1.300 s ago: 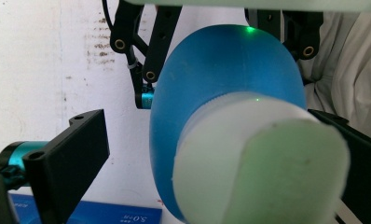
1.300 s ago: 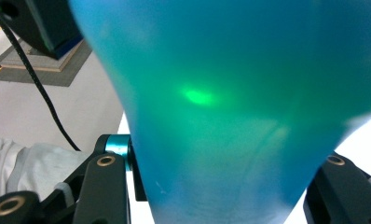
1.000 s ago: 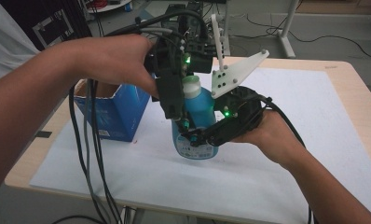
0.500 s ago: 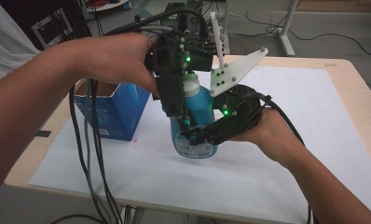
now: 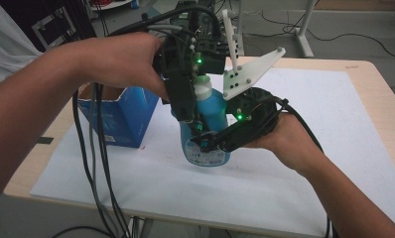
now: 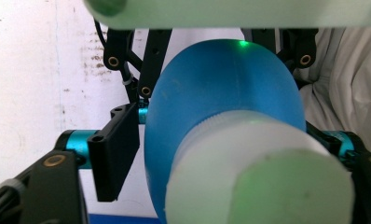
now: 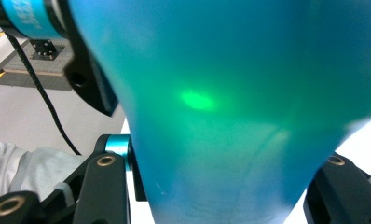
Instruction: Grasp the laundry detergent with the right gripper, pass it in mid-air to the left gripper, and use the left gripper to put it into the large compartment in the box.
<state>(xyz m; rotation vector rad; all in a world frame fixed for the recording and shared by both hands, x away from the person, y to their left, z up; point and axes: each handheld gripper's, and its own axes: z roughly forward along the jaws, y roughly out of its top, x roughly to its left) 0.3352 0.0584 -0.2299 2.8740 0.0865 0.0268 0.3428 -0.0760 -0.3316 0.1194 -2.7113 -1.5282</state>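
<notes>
High view: blue bottle [image 5: 208, 134] upright on the white mat [image 5: 304, 163], its body pinched in right gripper [image 5: 210, 144] jaws from the side; left gripper [image 5: 188, 116] jaws, just closing, straddle white cap [image 5: 204, 85] from above.

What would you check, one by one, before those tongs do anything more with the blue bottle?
1. Right tongs clamped on the blue bottle: ok, shut on its lower body.
2. Bottle upright on the white mat: ok.
3. Left tongs around the white cap: ok; the jaws have just been closing, bottle top between them.
4. Left pads pressing the bottle: cannot tell.
5. Blue box apart from the bottle: ok.
6. Cables free of the bottle: ok.
</notes>
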